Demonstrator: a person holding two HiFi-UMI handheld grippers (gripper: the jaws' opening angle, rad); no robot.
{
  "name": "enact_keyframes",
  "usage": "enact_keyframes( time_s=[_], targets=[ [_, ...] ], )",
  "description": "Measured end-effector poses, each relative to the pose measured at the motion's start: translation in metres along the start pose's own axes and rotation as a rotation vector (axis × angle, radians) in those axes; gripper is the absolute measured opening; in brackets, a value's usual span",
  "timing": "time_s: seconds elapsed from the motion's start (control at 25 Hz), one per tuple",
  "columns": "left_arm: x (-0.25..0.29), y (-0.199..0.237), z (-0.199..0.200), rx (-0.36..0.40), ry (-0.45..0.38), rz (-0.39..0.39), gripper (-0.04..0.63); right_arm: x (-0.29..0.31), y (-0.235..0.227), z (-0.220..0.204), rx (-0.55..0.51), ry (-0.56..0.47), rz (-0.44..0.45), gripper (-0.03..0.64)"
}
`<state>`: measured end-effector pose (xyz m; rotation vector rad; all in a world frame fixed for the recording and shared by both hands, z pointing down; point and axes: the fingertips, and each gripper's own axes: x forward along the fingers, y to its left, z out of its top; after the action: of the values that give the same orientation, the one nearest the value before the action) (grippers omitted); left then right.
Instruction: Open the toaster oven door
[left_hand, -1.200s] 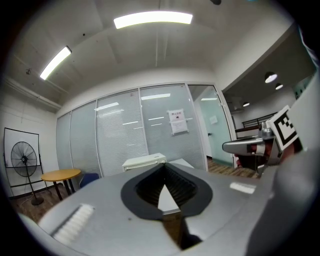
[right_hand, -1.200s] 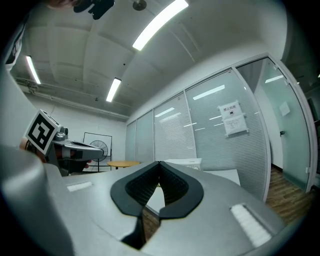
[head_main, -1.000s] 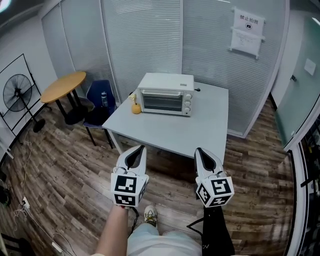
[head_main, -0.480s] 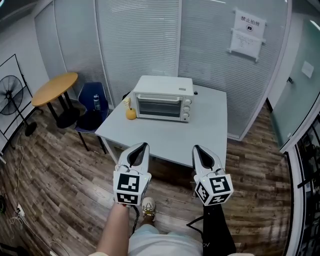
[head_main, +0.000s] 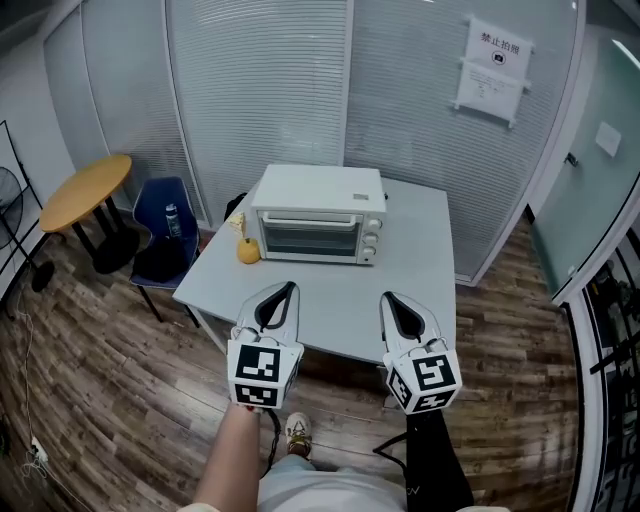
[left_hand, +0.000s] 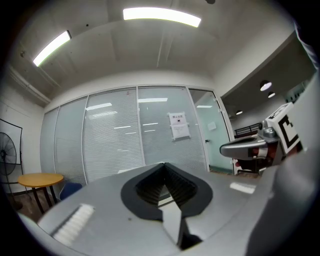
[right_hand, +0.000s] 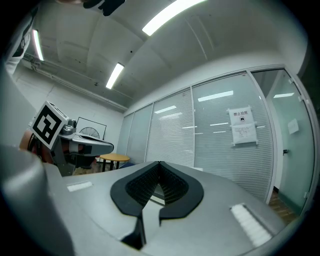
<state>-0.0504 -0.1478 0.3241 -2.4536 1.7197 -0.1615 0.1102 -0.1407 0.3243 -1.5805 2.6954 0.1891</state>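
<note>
A white toaster oven (head_main: 315, 215) stands at the back of a pale grey table (head_main: 400, 290), its glass door (head_main: 303, 238) closed and its knobs on the right side. My left gripper (head_main: 283, 290) and right gripper (head_main: 390, 300) hover side by side over the table's near edge, well short of the oven. Both are shut with nothing in them. In the left gripper view the left gripper (left_hand: 164, 165) points at the glass wall, and the right gripper (right_hand: 159, 164) does the same in its own view. Neither gripper view shows the oven clearly.
A small yellow-orange object (head_main: 247, 251) sits on the table left of the oven. A blue chair (head_main: 165, 225) holding a bottle and a round wooden table (head_main: 85, 190) stand at the left. Glass partitions with blinds and a posted notice (head_main: 491, 65) rise behind the table.
The view has advanced toward the table, so the oven looks nearer and larger. Both grippers have come from over the floor to the table's near edge, still shut.
</note>
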Motion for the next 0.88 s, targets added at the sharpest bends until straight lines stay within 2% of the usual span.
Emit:
enact_keyframes(
  time_s=[0.52, 0.88],
  targets=[
    [0.129, 0.088, -0.011, -0.004, 0.001, -0.073, 0.058, 0.141, -0.031, -0.014, -0.026, 0.047, -0.084, 0.004],
    [0.188, 0.126, -0.037, -0.006, 0.033, -0.119, 0.058, 0.208, -0.039, -0.035, -0.039, 0.098, -0.101, 0.003]
  ],
)
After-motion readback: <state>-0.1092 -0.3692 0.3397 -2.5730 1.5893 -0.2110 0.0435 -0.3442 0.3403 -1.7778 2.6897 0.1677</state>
